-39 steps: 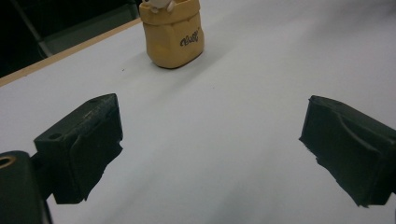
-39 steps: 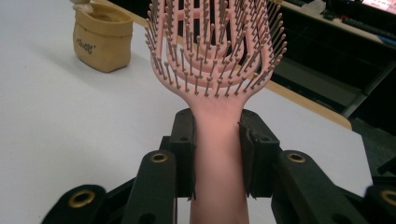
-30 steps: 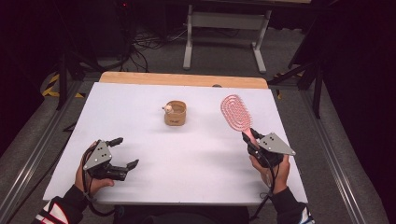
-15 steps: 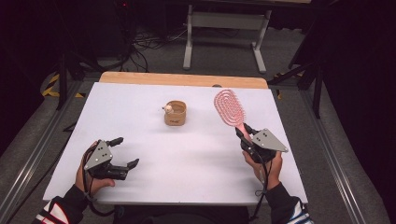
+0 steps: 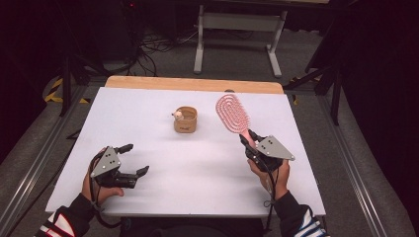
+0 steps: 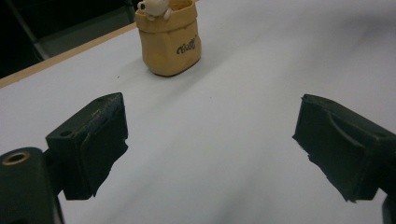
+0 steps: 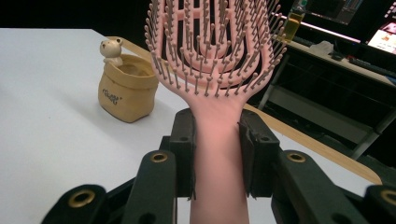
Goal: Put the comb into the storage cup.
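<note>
As right claw (image 5: 248,139) grips it | hairbrush (image 5: 231,112) shifted left toward pot (image 5: 185,119)

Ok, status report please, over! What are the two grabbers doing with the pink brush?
Right gripper clamped on pink hairbrush handle, head raised. Left gripper open, holding nothing, jaws just closing slightly. Tan pot sits apart on the table. Nothing in the way.
</note>
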A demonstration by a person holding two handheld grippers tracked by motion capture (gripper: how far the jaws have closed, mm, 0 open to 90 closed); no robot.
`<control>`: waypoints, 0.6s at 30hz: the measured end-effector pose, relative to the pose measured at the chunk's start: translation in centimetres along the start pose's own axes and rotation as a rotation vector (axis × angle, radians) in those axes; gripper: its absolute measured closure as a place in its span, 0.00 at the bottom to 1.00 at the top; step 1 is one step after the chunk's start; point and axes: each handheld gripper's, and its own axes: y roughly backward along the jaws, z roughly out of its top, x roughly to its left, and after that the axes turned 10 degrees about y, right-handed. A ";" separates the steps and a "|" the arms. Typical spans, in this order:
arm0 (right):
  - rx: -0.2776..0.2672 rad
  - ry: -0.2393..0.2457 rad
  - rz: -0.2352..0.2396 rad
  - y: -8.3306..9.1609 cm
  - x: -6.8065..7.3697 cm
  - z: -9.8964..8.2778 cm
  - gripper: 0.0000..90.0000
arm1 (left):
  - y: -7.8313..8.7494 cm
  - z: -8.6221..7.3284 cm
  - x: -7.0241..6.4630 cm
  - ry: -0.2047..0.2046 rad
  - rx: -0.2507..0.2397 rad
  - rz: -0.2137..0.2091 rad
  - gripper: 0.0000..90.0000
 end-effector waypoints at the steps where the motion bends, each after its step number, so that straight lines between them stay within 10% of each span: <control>1: -0.004 0.001 -0.003 -0.1 0.2 0.1 0.78 | -0.5 0.4 0.0 0.005 -0.006 -0.008 0.12; 18: -0.058 0.035 0.043 -1.6 3.8 1.4 0.78 | -5.3 6.2 -3.1 0.051 -0.088 -0.225 0.15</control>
